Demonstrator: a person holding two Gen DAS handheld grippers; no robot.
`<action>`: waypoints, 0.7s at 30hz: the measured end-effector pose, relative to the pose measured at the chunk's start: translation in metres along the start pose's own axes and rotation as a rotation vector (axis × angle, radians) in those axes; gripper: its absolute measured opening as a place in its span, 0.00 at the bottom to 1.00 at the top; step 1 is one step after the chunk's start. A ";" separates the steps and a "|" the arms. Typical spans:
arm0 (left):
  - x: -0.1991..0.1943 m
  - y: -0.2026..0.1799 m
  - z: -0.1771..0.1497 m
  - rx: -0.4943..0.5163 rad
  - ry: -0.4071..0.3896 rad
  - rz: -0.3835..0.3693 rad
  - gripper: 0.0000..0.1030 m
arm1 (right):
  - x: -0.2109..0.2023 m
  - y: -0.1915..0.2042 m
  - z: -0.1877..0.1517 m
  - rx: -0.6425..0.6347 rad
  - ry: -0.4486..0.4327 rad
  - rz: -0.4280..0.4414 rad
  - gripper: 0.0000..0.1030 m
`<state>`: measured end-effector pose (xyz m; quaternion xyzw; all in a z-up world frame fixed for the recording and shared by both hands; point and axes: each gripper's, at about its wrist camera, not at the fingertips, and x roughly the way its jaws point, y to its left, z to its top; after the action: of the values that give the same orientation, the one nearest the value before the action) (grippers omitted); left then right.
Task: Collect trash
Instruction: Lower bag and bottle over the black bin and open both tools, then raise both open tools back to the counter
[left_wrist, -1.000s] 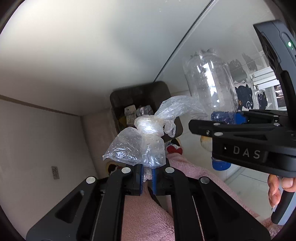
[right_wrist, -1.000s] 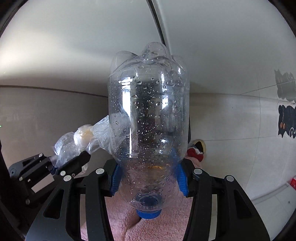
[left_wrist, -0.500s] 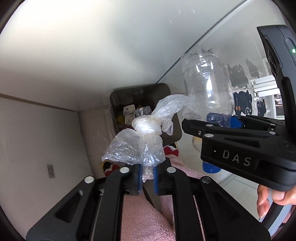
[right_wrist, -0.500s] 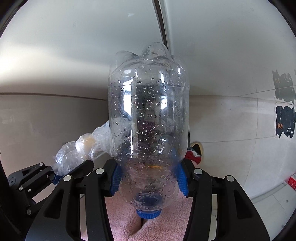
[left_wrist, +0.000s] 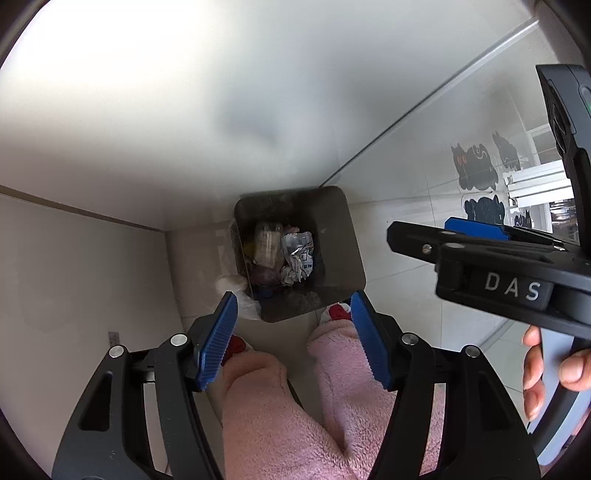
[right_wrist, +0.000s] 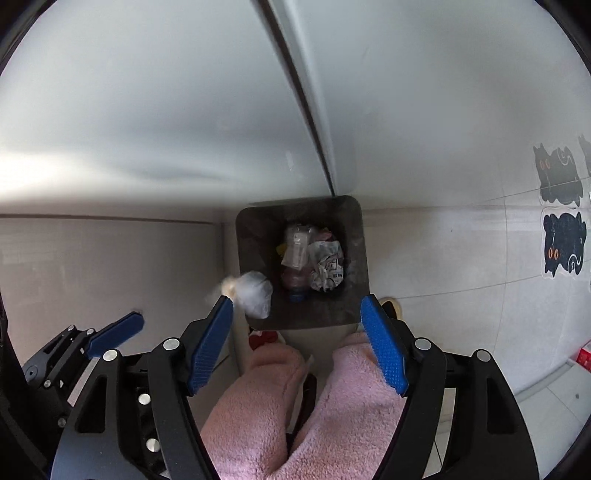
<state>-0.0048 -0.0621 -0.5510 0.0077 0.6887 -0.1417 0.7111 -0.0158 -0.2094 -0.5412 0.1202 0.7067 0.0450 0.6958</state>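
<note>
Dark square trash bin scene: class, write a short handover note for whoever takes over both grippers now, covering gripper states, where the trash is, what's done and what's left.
Left gripper: jaws opening, nothing between them.
Right gripper: jaws opening, nothing between them.
Both hang above the dark square trash bin on the pale tiled floor.
Knotted clear plastic bag: at the bin's left rim, blurred; whether it lands inside is unclear.
Clear plastic bottle with blue cap: lying in the bin beside crumpled printed paper.
Done: both items let go.
Left: check the bag went in; no other loose trash is visible here.
</note>
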 end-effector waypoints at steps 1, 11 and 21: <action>-0.005 0.000 -0.002 -0.002 -0.007 0.001 0.59 | -0.005 0.001 0.000 -0.005 -0.006 -0.003 0.71; -0.081 -0.005 -0.020 0.024 -0.086 0.015 0.73 | -0.086 0.020 -0.011 -0.102 -0.100 -0.030 0.79; -0.178 0.000 -0.028 0.035 -0.237 0.008 0.77 | -0.193 0.013 -0.029 -0.108 -0.306 0.020 0.88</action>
<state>-0.0339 -0.0228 -0.3781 0.0059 0.5972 -0.1508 0.7877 -0.0426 -0.2383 -0.3500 0.0950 0.5879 0.0708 0.8002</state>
